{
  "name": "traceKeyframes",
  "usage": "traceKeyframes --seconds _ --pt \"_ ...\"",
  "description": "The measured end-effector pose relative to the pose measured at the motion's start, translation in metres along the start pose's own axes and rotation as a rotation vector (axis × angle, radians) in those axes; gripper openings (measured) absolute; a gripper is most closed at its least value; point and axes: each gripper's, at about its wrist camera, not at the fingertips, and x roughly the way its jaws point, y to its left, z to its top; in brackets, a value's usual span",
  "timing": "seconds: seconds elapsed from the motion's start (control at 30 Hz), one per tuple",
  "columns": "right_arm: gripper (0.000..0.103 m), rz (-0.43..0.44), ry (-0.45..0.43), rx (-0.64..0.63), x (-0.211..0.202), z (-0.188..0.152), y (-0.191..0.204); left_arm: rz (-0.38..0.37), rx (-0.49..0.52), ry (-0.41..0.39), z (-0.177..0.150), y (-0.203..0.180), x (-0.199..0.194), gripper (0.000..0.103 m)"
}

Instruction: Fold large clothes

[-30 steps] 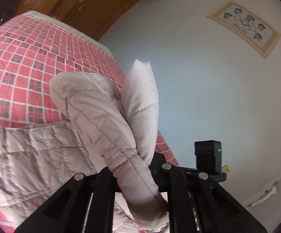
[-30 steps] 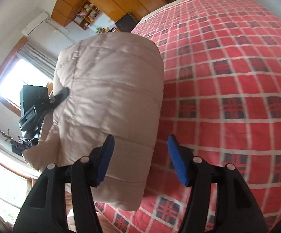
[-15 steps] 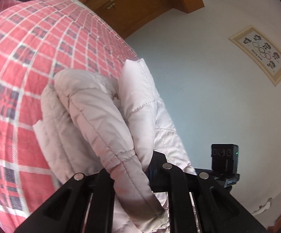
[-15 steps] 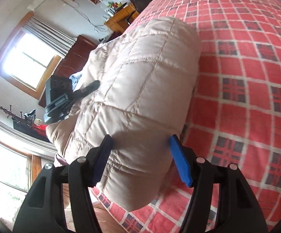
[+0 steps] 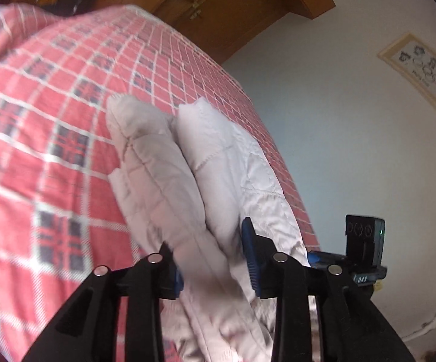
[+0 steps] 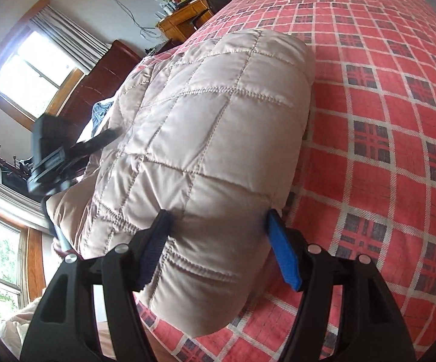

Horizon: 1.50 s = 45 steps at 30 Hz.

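Observation:
A beige quilted padded jacket [image 6: 205, 138] lies folded into a thick bundle on the red checked bedspread [image 6: 399, 120]. My right gripper [image 6: 221, 241] is open, its blue pads [image 6: 284, 256] set wide on either side of the bundle's near end and touching the fabric. In the left wrist view, two puffy folds of the jacket [image 5: 187, 181] run between the fingers of my left gripper [image 5: 214, 259]. Its jaws stand apart with the blue pads [image 5: 251, 256] showing, so the fabric is not pinched. The other gripper's camera block [image 5: 365, 241] shows at the right.
The bedspread [image 5: 52, 120] stretches away to the left and far side. A wooden wardrobe [image 5: 218, 9] and a pale wall with a framed picture [image 5: 423, 75] stand behind. A window [image 6: 27, 72], a dark headboard [image 6: 97, 81] and a cluttered desk [image 6: 181, 15] lie beyond the bed.
My left gripper's jaws have spread apart and let go of the folds they pinched. The jacket bundle has come down onto the bed, between the right gripper's wide pads.

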Motion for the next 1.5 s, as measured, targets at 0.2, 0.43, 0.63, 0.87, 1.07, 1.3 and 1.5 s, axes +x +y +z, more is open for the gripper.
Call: traceKeyframes --seconds 0.2,0.43,0.63,0.87,1.07,1.3,1.5 --pt "0.066 0.022 0.004 0.048 0.007 0.003 -0.012 0.092 0.058 -0.064 -0.02 -0.023 -0.043 0.043" --pt "0.066 -0.006 0.003 0.051 0.008 0.003 -0.012 -0.004 0.099 0.019 -0.047 -0.073 -0.054 0.045" --pt "0.066 -0.033 -0.002 0.042 0.005 0.002 -0.003 0.019 0.037 0.103 -0.06 -0.071 -0.038 0.024" --pt "0.066 -0.036 -0.001 0.031 0.009 0.002 0.0 -0.011 -0.038 0.078 -0.075 -0.026 -0.031 0.013" --pt "0.07 -0.05 0.027 0.014 0.023 -0.001 0.002 0.004 -0.096 0.145 -0.099 0.007 -0.004 0.013" --pt "0.07 -0.032 -0.001 0.002 0.012 -0.001 0.003 0.011 0.009 0.116 -0.07 -0.023 -0.036 0.032" --pt "0.07 -0.038 -0.008 -0.012 0.013 -0.001 0.005 0.068 0.003 0.05 -0.005 -0.015 -0.028 0.039"
